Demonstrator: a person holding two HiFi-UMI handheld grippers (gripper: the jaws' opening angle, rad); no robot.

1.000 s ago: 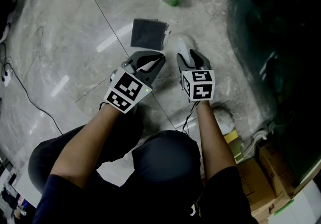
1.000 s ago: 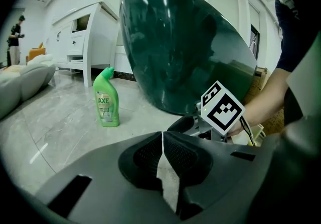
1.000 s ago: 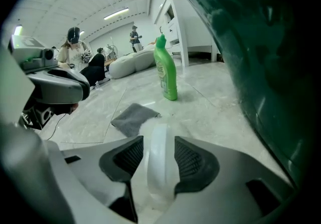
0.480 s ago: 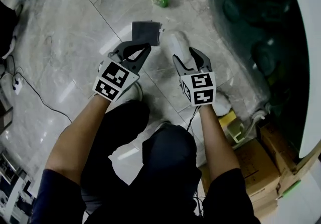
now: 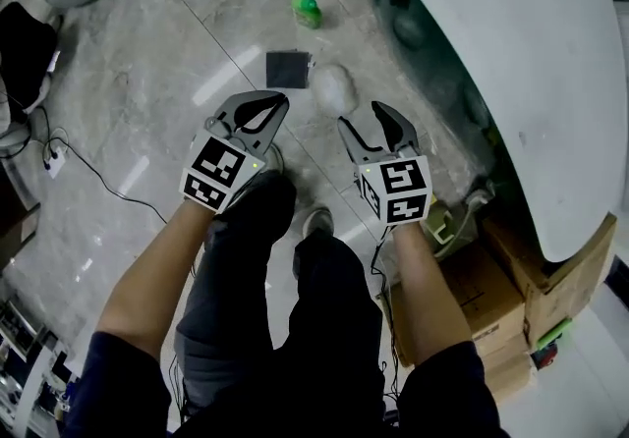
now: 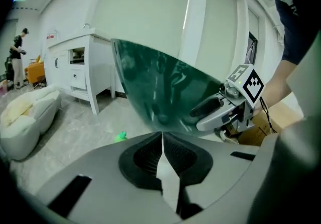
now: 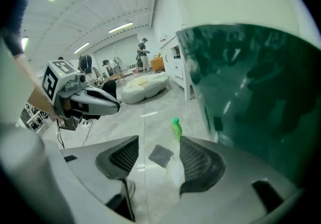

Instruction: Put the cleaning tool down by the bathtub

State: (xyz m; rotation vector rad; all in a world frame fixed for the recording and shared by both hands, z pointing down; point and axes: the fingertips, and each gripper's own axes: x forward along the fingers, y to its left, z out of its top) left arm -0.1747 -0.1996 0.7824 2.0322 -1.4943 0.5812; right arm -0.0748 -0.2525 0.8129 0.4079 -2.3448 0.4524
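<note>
The tool (image 5: 334,87) lies on the floor just beside the bathtub (image 5: 511,82), next to a dark cloth (image 5: 288,70). Neither claw touches it, so the task looks done. The right gripper (image 5: 366,122) gapes wide and empty, its jaws having just been opening. The left gripper (image 5: 263,104) is closed on nothing. Open floor lies to the left; the tub's rim and boxes (image 5: 491,289) crowd the right.

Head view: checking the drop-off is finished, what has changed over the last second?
Both grippers rose as the person stood up. The right gripper has just been opening its jaws, now empty, clear of the white cleaning tool lying by the bathtub. The left gripper stays shut; dark cloth and green bottle unmoved.
</note>
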